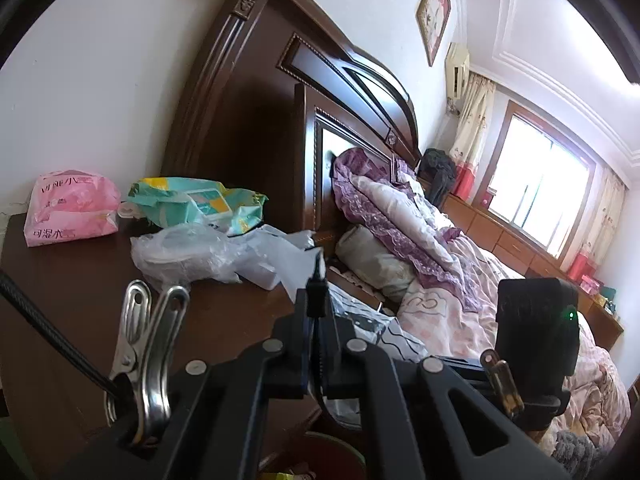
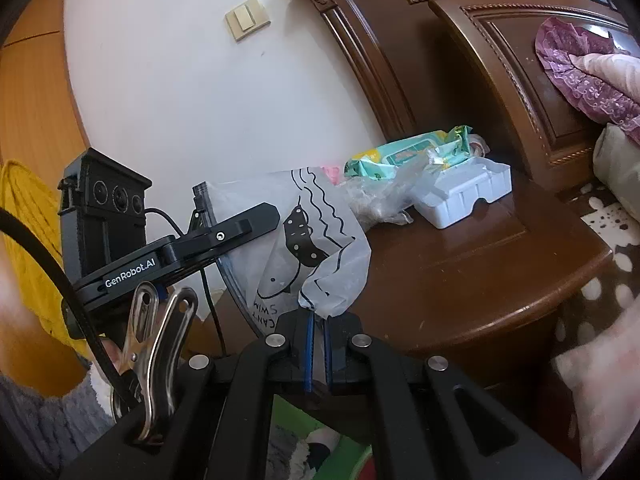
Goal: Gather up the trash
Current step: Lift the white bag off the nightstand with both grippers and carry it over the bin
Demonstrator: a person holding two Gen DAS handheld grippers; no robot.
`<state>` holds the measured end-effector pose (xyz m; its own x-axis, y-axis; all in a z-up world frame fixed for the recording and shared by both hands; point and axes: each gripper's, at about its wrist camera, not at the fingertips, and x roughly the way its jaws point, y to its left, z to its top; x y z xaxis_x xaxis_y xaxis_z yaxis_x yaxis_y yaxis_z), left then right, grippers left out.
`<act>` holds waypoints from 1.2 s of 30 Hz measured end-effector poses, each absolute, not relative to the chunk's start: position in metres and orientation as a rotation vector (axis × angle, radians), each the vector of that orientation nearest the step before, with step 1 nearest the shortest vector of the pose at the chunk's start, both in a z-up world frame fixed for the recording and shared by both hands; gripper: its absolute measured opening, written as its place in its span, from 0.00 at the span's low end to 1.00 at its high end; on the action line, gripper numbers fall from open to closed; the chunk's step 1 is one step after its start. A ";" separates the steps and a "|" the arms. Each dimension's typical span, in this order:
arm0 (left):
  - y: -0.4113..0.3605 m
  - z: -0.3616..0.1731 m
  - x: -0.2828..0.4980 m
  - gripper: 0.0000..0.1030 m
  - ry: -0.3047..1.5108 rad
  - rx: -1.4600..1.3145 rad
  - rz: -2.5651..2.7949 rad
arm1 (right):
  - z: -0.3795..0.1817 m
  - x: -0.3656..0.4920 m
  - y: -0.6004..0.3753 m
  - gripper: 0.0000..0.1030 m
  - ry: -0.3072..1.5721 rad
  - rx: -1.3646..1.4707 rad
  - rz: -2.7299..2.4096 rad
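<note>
A bedroom with white walls, and a dark wooden desk (image 2: 480, 264) beside the bed's carved headboard (image 1: 256, 92). Nearest in the right wrist view, the right tool (image 2: 318, 320) is pressed together, pinching the edge of a translucent printed plastic bag (image 2: 304, 240) that hangs over the near edge of the desk. The left tool (image 2: 240, 226), seen there from the side, is also pressed together against the bag's other edge. Farther back on the desk lie a crumpled clear plastic bag (image 1: 184, 252), a white foam tray (image 2: 464, 192), a green wipes packet (image 1: 192, 204) and, toward the wall, a pink tissue pack (image 1: 68, 208). Beyond lies the bed (image 1: 460, 312) with rumpled bedding, and a bright window (image 1: 536, 204).
</note>
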<state>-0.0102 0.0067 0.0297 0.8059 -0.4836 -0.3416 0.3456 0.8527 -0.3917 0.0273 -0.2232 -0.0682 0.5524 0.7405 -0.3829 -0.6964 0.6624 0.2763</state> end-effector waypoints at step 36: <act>-0.062 -0.011 -0.037 0.03 0.568 -0.165 -0.560 | -0.105 0.004 -0.272 0.04 0.579 0.101 0.802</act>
